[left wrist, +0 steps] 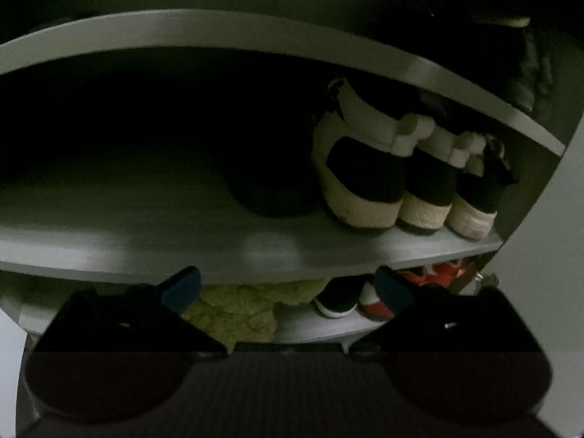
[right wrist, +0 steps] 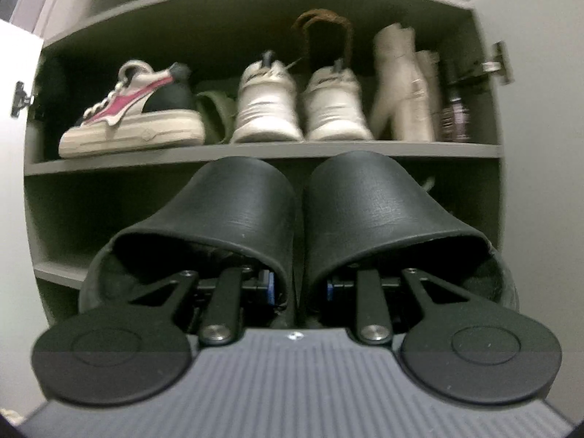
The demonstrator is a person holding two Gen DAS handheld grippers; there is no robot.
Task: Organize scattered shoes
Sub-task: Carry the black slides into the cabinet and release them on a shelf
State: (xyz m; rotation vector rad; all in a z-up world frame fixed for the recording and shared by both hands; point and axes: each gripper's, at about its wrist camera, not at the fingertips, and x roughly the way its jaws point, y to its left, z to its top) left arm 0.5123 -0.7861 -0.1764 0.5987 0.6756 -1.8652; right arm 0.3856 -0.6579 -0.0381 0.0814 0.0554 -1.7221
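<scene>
Right tongs (right wrist: 299, 288) clamped narrow on the inner walls of a pair of black slippers (right wrist: 252, 200), held side by side in front of the grey shoe cabinet (right wrist: 255, 151), just below the shelf w/ white sneakers (right wrist: 268, 109). Left tongs (left wrist: 288, 290) wide apart, nothing between, facing a dim shelf (left wrist: 146, 233) w/ black-and-white shoes (left wrist: 365, 168) at its right end.
</scene>
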